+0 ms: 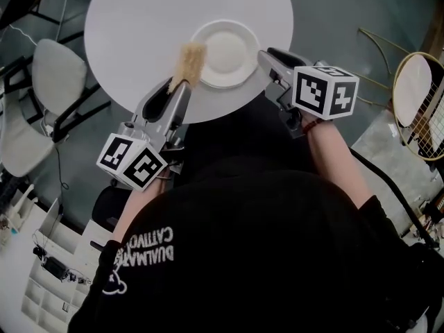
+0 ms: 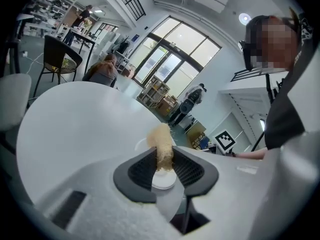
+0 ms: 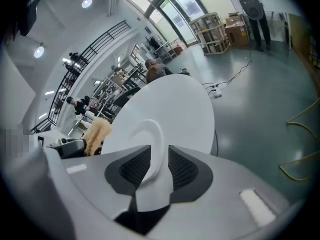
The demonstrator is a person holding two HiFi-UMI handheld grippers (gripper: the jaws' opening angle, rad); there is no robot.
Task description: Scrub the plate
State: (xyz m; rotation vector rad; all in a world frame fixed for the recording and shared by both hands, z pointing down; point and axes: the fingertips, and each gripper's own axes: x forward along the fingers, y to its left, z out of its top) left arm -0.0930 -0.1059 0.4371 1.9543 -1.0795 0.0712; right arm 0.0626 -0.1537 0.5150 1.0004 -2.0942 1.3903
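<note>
Two tongs: left tongs (image 2: 164,158) and right tongs (image 3: 160,151), one in each of the person's hands, both reaching in over the near edge of the round white surface (image 1: 139,19).
Left tongs: pressed together on the handle of the brush (image 1: 189,62), which is pinched between the ribbed black pads.
Brush: tan bristles stick out ahead of the left tongs and lie over the left rim of the plate (image 1: 225,50); whether they touch it cannot be told.
Right tongs: spread, with the plate's right rim standing in the gap between the pads — the pads do not visibly press on it.
Plate: white and round, lying flat on the surface close to its near edge, between the two tongs.
Cubes: left cube (image 1: 132,161) and right cube (image 1: 325,91), each with black-and-white square markers, sit at the back ends of the tongs.
Person: black top (image 1: 243,248) fills the lower part of the head view.
Floor: a white chair (image 1: 59,71) stands off the surface's left edge — a gold wire chair (image 1: 420,106) well off its right.
</note>
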